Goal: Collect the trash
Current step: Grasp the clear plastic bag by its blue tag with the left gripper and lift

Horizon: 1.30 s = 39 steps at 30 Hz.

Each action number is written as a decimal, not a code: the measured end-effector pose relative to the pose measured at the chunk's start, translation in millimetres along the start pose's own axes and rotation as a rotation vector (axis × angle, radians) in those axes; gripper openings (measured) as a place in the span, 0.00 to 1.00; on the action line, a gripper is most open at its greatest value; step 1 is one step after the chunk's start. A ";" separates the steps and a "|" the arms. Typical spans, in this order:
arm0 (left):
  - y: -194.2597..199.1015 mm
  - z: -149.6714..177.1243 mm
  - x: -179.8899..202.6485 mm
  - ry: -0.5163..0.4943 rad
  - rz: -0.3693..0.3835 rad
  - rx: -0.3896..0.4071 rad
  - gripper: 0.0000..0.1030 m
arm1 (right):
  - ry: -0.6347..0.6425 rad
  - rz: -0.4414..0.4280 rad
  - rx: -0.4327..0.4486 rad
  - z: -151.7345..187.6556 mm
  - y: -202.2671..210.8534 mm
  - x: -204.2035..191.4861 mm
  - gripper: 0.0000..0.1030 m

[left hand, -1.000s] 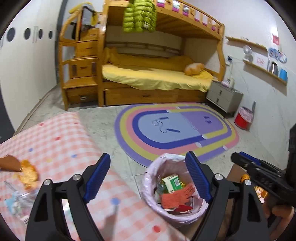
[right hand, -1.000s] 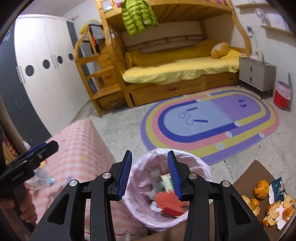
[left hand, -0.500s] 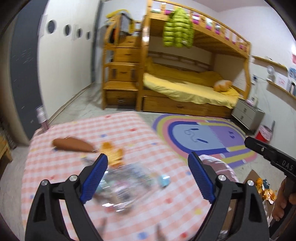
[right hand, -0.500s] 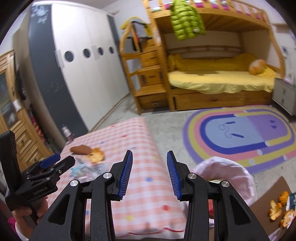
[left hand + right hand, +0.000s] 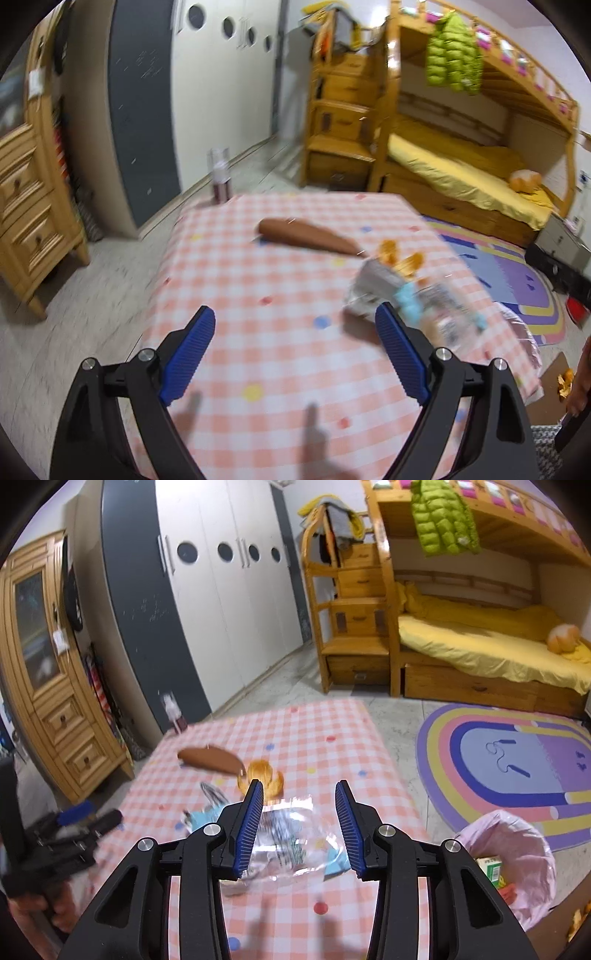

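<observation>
The checked table (image 5: 295,734) served as the landmark. On it lay 3 pieces of trash: a brown wrapper (image 5: 208,759) toward its far left, orange peel (image 5: 264,777) just beside that wrapper's near end, and a crinkled clear plastic bag (image 5: 291,834) nearer the front edge. The bin (image 5: 517,853), lined in pink, stood on the floor off the table's right front corner, and it already held a green carton (image 5: 489,869) and some reddish scraps, so part of the collecting looked done.

The right gripper (image 5: 299,827) hung over the plastic bag with its jaws parted and nothing between them; the bag showed in the gap. The left gripper (image 5: 295,354) hovered above the table's near left area, jaws spread wide and empty, with the bag (image 5: 417,306) just beyond its right finger.

Judging from this, the 3 items on the table remained to be picked up, along with more orange peel (image 5: 578,919) on the floor beside the bin.
</observation>
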<state>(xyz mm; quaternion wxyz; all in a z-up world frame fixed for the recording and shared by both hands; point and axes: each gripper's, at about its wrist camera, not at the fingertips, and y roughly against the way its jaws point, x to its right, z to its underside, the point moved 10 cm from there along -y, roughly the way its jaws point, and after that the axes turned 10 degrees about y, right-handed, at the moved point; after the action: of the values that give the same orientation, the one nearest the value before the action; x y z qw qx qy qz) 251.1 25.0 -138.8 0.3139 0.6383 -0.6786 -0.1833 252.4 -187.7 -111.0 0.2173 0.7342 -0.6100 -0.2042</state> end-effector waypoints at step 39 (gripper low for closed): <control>-49.9 47.9 109.4 -0.101 0.233 -0.200 0.54 | 0.118 0.020 -0.378 81.4 -58.3 -12.7 0.12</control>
<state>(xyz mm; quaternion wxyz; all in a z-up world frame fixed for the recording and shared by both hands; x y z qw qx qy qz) 258.3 -95.6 -185.3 0.3604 0.5107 -0.7414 -0.2439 251.2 -171.4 -210.6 0.3885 0.6849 -0.5544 -0.2694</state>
